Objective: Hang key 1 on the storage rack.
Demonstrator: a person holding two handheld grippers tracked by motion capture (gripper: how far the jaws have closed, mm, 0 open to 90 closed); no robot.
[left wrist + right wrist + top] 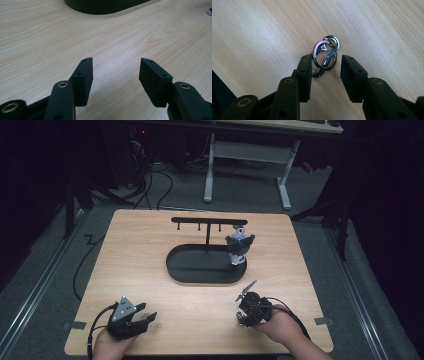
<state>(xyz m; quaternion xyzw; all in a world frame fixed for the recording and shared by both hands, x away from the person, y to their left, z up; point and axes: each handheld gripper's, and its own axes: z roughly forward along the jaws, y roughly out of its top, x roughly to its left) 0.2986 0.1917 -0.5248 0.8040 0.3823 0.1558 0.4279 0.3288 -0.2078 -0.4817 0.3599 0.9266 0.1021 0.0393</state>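
The right gripper (324,68) points down at the wooden table (150,265) near its front right edge, and a small cluster of metal key rings (325,53) lies flat on the wood between its two black pads; the left pad (304,72) touches the rings' edge while the other pad stands clear of them, so the jaws are still apart and nothing is clamped (the rings are chrome, one with a pink stretch along its curve); in the high view the right gripper (248,301) sits just in front of the black oval tray (180,270), which carries a T-shaped hanger stand (207,222) with small hooks; a small grey and white figure (239,245) hangs at the stand's right end over the tray; the left gripper (141,316) rests near the front left of the table, well apart from the rings, its jaws spread wide over bare wood with nothing between them
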